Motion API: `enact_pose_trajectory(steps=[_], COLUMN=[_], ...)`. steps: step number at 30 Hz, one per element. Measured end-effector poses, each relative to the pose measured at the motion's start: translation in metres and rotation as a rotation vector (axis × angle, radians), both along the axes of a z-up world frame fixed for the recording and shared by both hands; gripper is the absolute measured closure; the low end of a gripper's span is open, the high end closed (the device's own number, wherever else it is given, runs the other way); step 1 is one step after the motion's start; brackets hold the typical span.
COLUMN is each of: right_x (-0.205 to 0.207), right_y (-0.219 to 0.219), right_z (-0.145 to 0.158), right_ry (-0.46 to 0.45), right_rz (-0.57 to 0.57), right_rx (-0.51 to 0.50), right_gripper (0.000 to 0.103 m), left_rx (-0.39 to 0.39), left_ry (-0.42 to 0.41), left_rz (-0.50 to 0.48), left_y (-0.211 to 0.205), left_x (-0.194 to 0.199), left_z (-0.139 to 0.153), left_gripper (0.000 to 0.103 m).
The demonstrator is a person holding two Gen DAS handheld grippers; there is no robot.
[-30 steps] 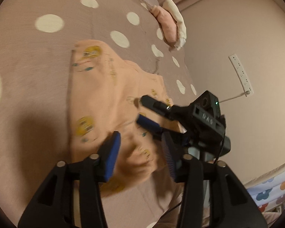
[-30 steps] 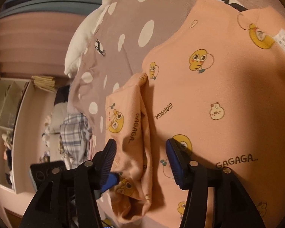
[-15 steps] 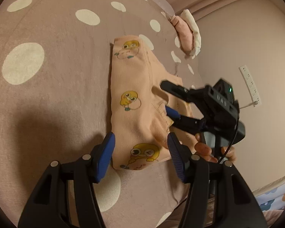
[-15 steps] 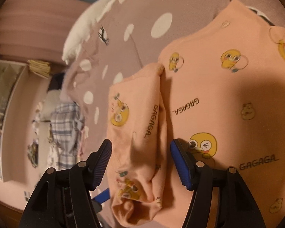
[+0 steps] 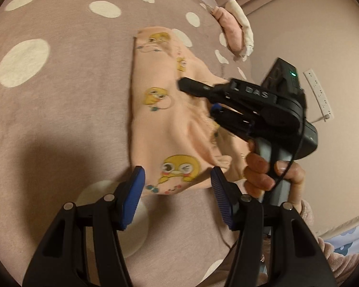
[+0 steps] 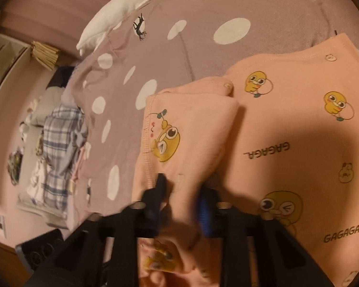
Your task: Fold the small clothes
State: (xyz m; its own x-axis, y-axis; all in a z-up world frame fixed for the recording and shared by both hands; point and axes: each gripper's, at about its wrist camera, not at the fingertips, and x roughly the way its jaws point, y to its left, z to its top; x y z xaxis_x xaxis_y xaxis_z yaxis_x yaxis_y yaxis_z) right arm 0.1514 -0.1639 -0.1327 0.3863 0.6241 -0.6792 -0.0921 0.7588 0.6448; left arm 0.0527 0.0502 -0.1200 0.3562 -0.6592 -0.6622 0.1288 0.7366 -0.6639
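Note:
A small peach garment (image 5: 162, 124) printed with yellow cartoon chicks lies on a mauve polka-dot blanket (image 5: 59, 100). One sleeve (image 6: 179, 143) is folded over the body (image 6: 299, 143). My left gripper (image 5: 177, 191) is open and empty, just short of the garment's near edge. My right gripper (image 6: 182, 196) has narrowed around a raised fold of the sleeve; the view is blurred. In the left wrist view the right gripper (image 5: 203, 102) reaches over the garment from the right.
A pink and white pillow (image 5: 234, 31) lies at the bed's far edge by the wall. A power strip (image 5: 318, 93) hangs on the wall. A white pillow (image 6: 122, 9) and a plaid cloth pile (image 6: 59, 148) lie beyond the bed.
My right gripper has moved onto the folded sleeve and its jaws have closed in on the cloth. My left gripper has drawn back toward the garment's near edge and stays open.

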Motion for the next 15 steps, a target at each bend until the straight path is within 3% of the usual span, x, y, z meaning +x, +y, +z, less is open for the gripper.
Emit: enact_pose_trajectory(steps=[6, 15], right_x=[-0.011, -0.019], right_y=[-0.004, -0.009], right_z=[0.021, 0.031], right_ry=[-0.088, -0.116], right_rz=[-0.011, -0.038], right_rx=[0.030, 0.026], right_gripper=[0.090, 0.090], left_rx=[0.046, 0.060], left_ry=[0.002, 0.005], left_rz=[0.045, 0.078], left_y=[0.010, 0.013], left_x=[-0.007, -0.015], left_z=[0.000, -0.003], left_gripper=[0.046, 0.046])
